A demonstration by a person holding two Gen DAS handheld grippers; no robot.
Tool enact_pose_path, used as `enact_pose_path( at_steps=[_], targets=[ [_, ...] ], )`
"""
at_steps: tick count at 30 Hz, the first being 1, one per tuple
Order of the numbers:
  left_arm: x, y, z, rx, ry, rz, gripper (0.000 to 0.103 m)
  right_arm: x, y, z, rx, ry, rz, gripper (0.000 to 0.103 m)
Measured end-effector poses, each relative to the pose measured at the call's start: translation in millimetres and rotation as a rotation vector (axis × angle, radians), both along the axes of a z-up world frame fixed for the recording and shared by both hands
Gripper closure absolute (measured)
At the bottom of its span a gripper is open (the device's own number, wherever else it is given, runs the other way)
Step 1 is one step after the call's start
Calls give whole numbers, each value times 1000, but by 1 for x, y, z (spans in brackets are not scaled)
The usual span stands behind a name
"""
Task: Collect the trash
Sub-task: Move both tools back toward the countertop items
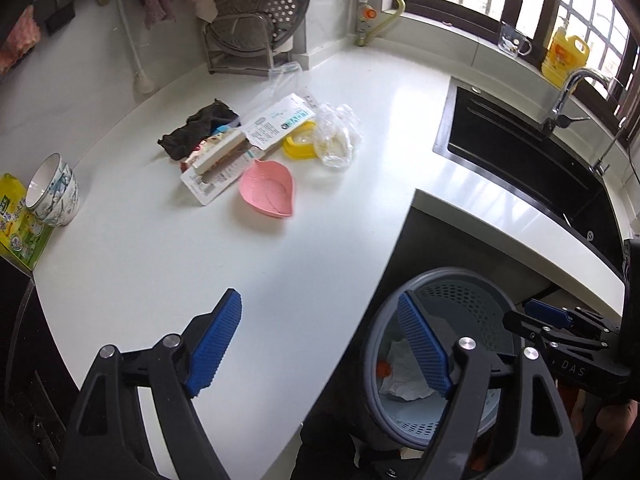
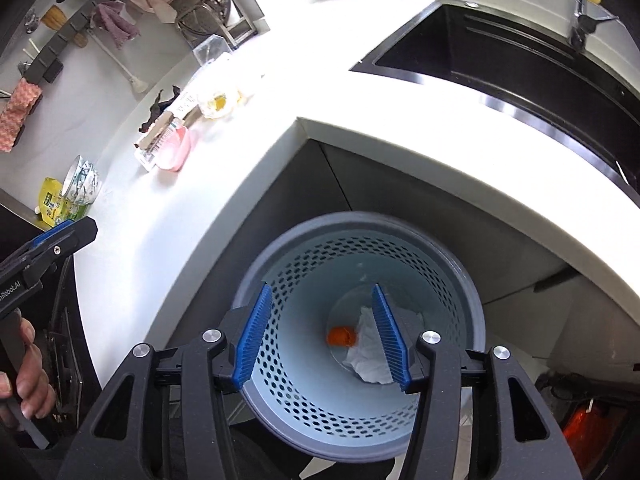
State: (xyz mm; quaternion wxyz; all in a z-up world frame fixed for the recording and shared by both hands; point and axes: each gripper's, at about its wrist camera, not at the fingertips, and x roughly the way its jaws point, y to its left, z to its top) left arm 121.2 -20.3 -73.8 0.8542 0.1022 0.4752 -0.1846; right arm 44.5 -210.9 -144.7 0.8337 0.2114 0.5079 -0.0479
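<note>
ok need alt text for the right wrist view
Looking down past the open right gripper into a blue perforated trash bin on the floor, which holds crumpled white paper and a small orange item. Behind it, a white countertop carries a cluster of clutter and a black sink.

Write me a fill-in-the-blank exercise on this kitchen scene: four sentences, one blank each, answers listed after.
1. The perforated trash bin stands on the floor below the white ____.
2. At the bin's bottom, beside a crumpled white tissue, lies a small ____ scrap.
3. On the countertop, the leaf-shaped dish is ____ in colour.
4. The right gripper hangs over the bin with its jaws ____.

Answers: countertop; orange; pink; open
</note>
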Motion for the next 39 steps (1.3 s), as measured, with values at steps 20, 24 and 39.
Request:
enact_pose_path(
  at_steps=[20, 24, 39],
  targets=[
    [107, 50, -20, -70, 24, 127, 9, 160, 24, 35, -83, -59, 29, 45],
    [129, 51, -35, -99, 51, 159, 9, 191, 22, 27, -102, -50, 37, 45],
    [170, 42, -80, -104, 129, 226, 9, 274, 10, -4, -72, -14, 88, 45]
  ],
)
